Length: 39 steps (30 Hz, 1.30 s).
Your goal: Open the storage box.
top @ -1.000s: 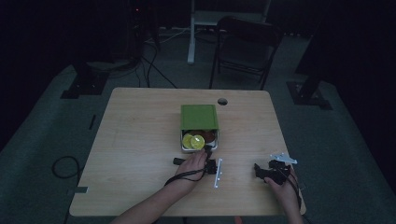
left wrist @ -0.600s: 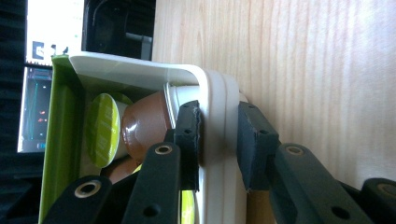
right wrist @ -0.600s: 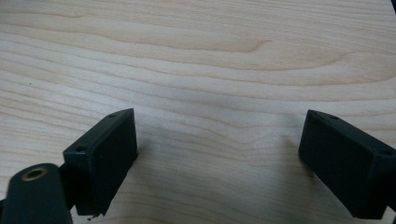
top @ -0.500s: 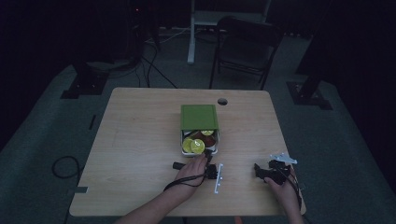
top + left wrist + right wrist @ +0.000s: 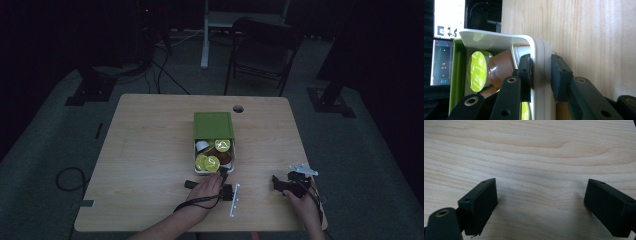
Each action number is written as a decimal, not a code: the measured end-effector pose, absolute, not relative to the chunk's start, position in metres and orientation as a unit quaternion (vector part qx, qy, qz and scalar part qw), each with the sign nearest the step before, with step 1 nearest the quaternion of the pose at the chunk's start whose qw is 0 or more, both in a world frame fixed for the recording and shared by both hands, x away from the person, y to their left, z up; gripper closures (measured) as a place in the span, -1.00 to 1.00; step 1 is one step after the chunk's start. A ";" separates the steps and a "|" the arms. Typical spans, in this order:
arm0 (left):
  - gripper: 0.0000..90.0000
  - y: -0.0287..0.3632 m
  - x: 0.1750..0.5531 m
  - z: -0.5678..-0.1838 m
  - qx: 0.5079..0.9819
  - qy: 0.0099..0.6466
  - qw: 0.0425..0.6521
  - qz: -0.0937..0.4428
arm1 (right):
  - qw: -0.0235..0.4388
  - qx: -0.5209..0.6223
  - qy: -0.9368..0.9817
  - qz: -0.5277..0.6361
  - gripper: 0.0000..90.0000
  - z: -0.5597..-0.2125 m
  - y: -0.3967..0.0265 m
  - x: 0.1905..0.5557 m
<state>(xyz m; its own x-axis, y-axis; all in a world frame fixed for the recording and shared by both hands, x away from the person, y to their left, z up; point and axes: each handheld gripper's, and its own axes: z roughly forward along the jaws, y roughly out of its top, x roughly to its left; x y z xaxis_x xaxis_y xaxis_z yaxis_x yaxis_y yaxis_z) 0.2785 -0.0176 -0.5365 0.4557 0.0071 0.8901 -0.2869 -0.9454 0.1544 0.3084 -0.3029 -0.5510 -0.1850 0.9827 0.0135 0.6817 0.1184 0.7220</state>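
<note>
White plastic tray (image 5: 537, 62) with a green sliding cover (image 5: 213, 125) sits at the middle of the wooden table (image 5: 150, 150), filled with yellow-lidded capsules (image 5: 477, 71). The left gripper (image 5: 541, 75) is clamped on the tray's near wall. The right gripper (image 5: 540, 207), well right of the tray, stands with jaws apart over bare wood.
</note>
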 end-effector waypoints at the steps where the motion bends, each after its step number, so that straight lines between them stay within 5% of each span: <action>1: 0.62 -0.018 0.279 -0.536 0.841 -0.083 0.143 0.515 | 0.246 0.589 0.706 0.306 -0.76 -0.551 -0.303 0.308; 39: 0.58 -0.019 0.235 -0.533 0.859 -0.088 0.168 0.475 | 0.246 0.589 0.706 0.306 -0.75 -0.551 -0.303 0.308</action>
<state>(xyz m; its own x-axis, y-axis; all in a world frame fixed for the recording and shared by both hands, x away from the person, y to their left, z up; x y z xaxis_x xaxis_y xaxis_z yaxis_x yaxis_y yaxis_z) 0.2352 -0.0195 -0.5330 0.5332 0.0089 0.8460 -0.3101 -0.9283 0.2053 0.3084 -0.3029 -0.5509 -0.1854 0.9826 0.0132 0.6815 0.1189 0.7221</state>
